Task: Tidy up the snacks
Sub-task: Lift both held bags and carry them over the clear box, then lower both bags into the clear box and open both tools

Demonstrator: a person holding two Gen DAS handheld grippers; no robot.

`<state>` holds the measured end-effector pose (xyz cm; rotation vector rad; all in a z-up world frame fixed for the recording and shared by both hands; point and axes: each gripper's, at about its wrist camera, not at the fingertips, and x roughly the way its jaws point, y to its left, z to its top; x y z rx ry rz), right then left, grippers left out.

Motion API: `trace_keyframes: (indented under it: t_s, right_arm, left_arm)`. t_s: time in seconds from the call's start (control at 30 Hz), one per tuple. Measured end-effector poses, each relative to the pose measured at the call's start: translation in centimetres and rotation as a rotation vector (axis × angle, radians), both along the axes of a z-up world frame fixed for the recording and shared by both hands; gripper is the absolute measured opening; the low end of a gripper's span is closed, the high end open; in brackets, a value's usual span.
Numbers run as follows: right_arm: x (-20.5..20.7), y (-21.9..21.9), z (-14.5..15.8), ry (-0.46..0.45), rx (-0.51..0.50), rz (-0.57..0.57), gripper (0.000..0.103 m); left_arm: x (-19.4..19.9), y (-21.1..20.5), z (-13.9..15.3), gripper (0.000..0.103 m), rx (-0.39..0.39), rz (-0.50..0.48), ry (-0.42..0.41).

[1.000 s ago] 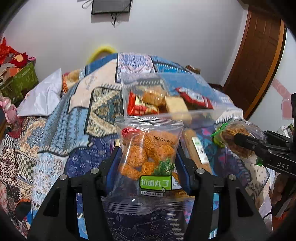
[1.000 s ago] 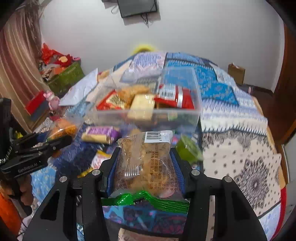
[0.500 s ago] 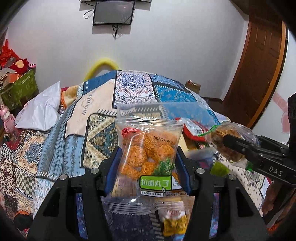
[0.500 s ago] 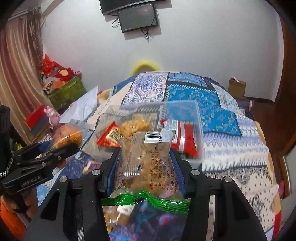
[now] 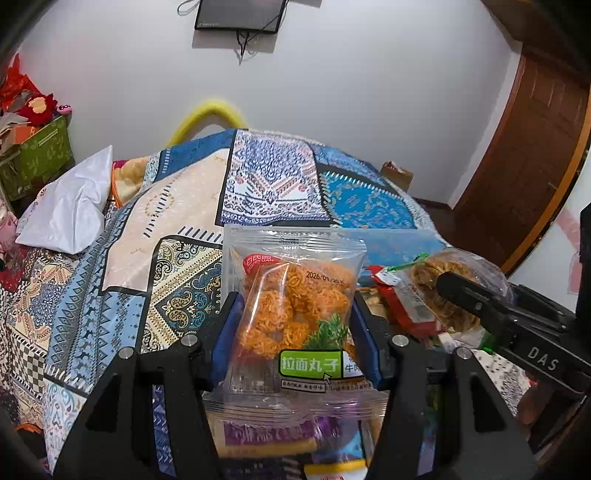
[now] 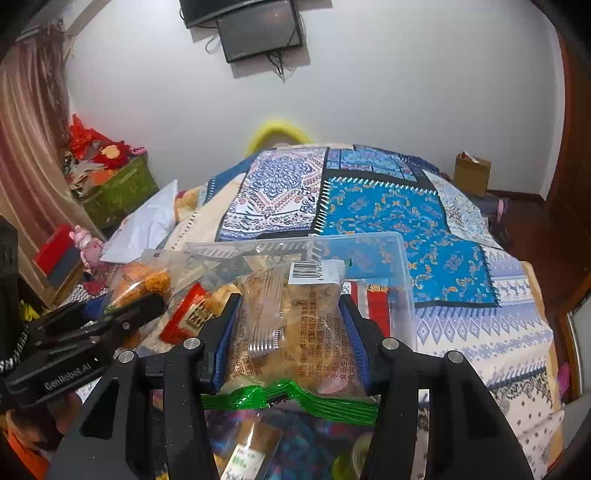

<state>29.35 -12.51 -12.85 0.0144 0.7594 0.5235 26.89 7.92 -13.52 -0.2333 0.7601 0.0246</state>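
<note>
patchwork bed (image 5: 177, 206) fills both views. clear bin (image 6: 402, 266) shows whole only in right view, red packs inside. left claw (image 5: 295, 314) clenched on orange noodle-ball pack (image 5: 295, 306); right claw (image 6: 288, 328) clenched on green-edged snack pack (image 6: 288, 332), both held over the bin.

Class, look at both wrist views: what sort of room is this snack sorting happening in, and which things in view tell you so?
Most likely a bedroom in a home. A wide bed under a blue patchwork-patterned quilt fills the middle, a white pillow lies at its side, and a dark flat screen hangs on the plain white wall.
</note>
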Motion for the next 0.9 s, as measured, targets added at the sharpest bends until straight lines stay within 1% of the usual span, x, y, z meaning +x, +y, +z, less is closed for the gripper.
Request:
trace_keyframes:
  t_s: [0.37, 0.43, 0.5, 0.6, 0.7, 0.73, 0.8, 0.83, 0.9]
  right_arm:
    - [2.8, 2.1, -2.1, 0.043, -0.068, 0.014, 0.048]
    - [3.1, 2.5, -2.5, 0.047, -0.079, 0.019, 0.048]
    - [3.5, 2.9, -2.9, 0.055, -0.096, 0.024, 0.048]
    - [3.8, 3.5, -3.5, 0.063, -0.124, 0.036, 0.048]
    - [4.2, 3.2, -3.9, 0.096, -0.100, 0.042, 0.048]
    - [4.4, 3.1, -3.9, 0.111, -0.092, 0.048, 0.050]
    - [4.4, 3.0, -3.9, 0.106, -0.106, 0.045, 0.051]
    - [4.3, 3.1, -3.8, 0.099, -0.127, 0.043, 0.053]
    - [4.0, 3.2, -3.7, 0.091, -0.152, 0.048, 0.055]
  left_arm:
    - [4.5, 0.7, -3.0, 0.056, 0.009, 0.010, 0.065]
    - [5.1, 0.8, -3.5, 0.056, -0.012, -0.001, 0.077]
    - [5.6, 0.6, -3.9, 0.057, -0.010, -0.019, 0.088]
    - [5.8, 0.0, -4.4, 0.056, 0.032, -0.019, 0.090]
    - [5.7, 0.1, -4.5, 0.056, 0.029, -0.020, 0.088]
    - [5.8, 0.1, -4.5, 0.057, 0.030, -0.024, 0.094]
    - [5.7, 0.0, -4.4, 0.058, 0.034, -0.037, 0.105]
    - [5.5, 0.0, -4.4, 0.058, 0.034, -0.044, 0.107]
    - [5.1, 0.0, -4.4, 0.058, 0.030, -0.056, 0.108]
